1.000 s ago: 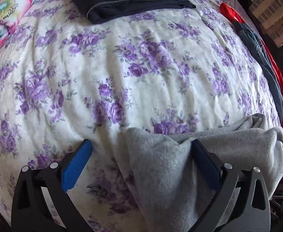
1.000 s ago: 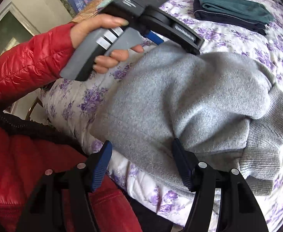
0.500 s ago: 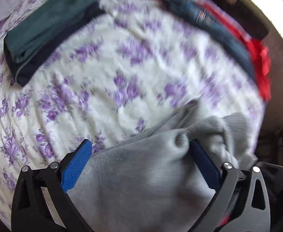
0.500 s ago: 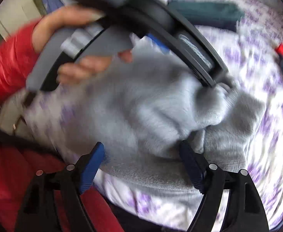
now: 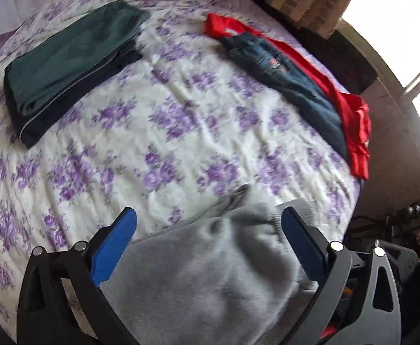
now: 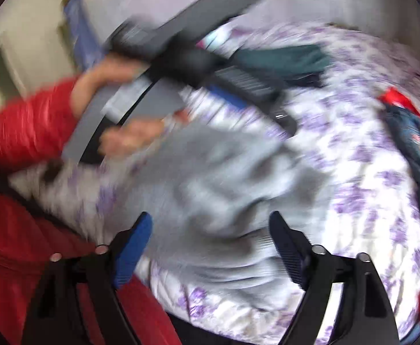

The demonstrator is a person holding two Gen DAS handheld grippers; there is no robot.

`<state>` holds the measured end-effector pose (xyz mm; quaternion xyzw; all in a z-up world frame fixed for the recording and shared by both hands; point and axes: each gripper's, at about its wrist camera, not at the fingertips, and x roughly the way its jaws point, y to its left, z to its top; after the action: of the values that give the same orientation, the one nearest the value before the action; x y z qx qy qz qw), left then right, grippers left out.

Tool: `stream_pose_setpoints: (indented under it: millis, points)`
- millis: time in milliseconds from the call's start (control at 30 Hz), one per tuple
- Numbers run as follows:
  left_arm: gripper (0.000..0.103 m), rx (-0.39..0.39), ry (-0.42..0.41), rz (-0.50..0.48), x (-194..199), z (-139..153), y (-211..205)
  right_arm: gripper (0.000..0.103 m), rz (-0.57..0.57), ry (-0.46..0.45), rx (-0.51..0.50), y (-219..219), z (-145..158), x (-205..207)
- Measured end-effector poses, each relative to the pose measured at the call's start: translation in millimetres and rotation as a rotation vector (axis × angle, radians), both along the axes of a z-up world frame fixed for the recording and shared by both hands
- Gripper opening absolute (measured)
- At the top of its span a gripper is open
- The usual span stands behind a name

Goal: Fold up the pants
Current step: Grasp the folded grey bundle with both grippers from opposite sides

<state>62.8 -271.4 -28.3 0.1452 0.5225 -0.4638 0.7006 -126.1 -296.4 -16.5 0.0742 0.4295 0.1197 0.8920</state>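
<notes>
Folded grey pants (image 5: 210, 270) lie in a bundle at the near edge of the flowered bed (image 5: 164, 132). My left gripper (image 5: 210, 224) is open, its blue pads wide apart over the bundle, gripping nothing. In the blurred right wrist view the grey pants (image 6: 210, 184) lie ahead of my open right gripper (image 6: 210, 230), which holds nothing. The left gripper's body (image 6: 198, 57) and the hand on it show above the pants there.
A folded stack of green and dark navy pants (image 5: 66, 66) lies at the far left of the bed. Blue jeans (image 5: 290, 86) on a red garment (image 5: 350, 109) lie along the right edge. A red-jacketed arm (image 6: 23, 132) is at the left.
My left gripper has lifted and turned right, so more of the bed and the jeans show. The right view has swung and blurred. Both grippers stayed open above the grey bundle.
</notes>
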Motion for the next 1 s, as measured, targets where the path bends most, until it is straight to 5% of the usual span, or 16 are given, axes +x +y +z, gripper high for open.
stream_pose_setpoints:
  millis: [67,167,267,333,367,500,700,767,833,867,900,1000]
  points:
    - [0.098,0.021,-0.003,-0.050,-4.3,1.0,-16.2,0.095,-0.052,0.026,0.044,-18.6,-4.6,0.5]
    - [0.099,0.137,0.015,-0.127,-15.6,-34.6,-42.4,0.100,-0.077,0.132,0.119,-28.7,-31.4,7.4]
    - [0.099,0.140,0.131,-0.086,-8.5,-83.4,-42.2,0.100,-0.080,0.322,0.015,-19.6,-82.8,11.4]
    - [0.099,0.103,0.203,-0.028,1.4,-89.5,-36.5,0.100,-0.142,0.350,0.207,-35.6,-99.1,1.2]
    - [0.099,0.104,0.194,-0.033,0.5,-88.8,-36.9,0.099,-0.161,0.335,0.232,-40.2,-98.9,-4.4]
    - [0.099,0.086,0.137,-0.020,-6.4,-77.6,-33.2,0.099,-0.161,0.235,0.023,-33.4,-66.3,-14.1]
    - [0.098,-0.019,0.036,0.000,-14.5,-32.5,-25.8,0.099,-0.111,0.007,0.028,-25.0,-4.1,1.2]
    - [0.098,-0.019,-0.020,0.020,-11.0,-21.8,-17.8,0.099,-0.072,0.025,0.034,-18.1,-11.5,16.6]
    - [0.098,0.016,-0.051,0.055,-3.4,-29.6,-5.1,0.100,-0.024,0.143,0.018,-9.4,-39.9,36.8]
    - [0.098,0.052,-0.047,0.069,2.7,-40.6,2.2,0.100,-0.014,0.204,-0.074,-1.1,-61.9,42.7]
    - [0.099,0.091,-0.033,0.084,8.6,-54.5,11.2,0.100,-0.004,0.157,-0.168,6.9,-67.5,38.6]
    - [0.099,0.036,0.112,0.157,23.6,-76.7,37.6,0.100,0.015,0.129,-0.190,13.1,-63.9,36.4]
